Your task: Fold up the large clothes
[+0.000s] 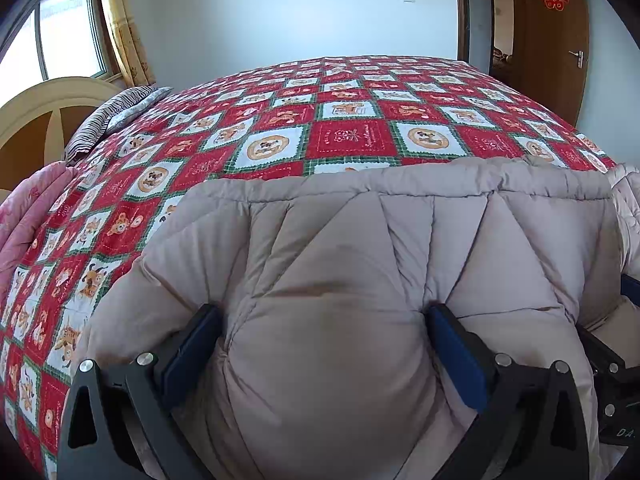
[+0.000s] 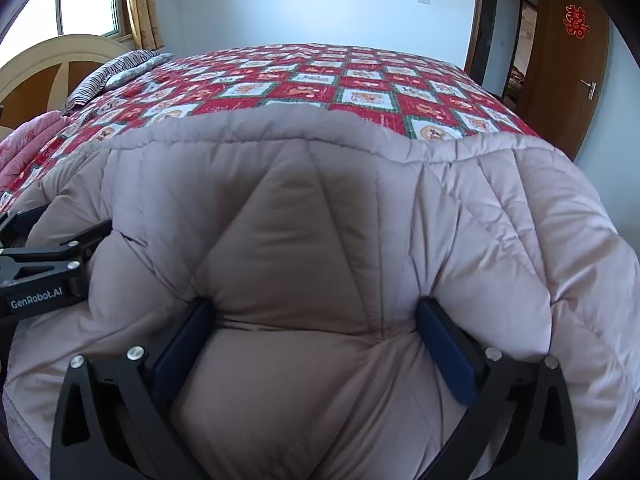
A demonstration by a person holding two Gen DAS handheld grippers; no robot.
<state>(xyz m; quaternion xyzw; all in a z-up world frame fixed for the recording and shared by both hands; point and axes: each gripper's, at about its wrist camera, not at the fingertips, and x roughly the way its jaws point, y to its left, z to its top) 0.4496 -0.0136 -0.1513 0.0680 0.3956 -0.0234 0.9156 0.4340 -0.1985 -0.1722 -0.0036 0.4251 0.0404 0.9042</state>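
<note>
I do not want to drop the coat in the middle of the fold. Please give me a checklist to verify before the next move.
1. Left tool has padded coat between its fingers: ok.
2. Right tool has coat between its fingers: ok.
3. Grip firm enough to lift: cannot tell.
4. Both tools close side by side on the same bundle: ok.
5. Bedspread beyond the coat free of other things: ok.
6. Sleeves tucked in: cannot tell, hidden.

My coat (image 1: 332,344) bulges over my pads (image 1: 460,360), hiding their faces. Its lower part runs off the bottom edge; its shape I can't tell.
</note>
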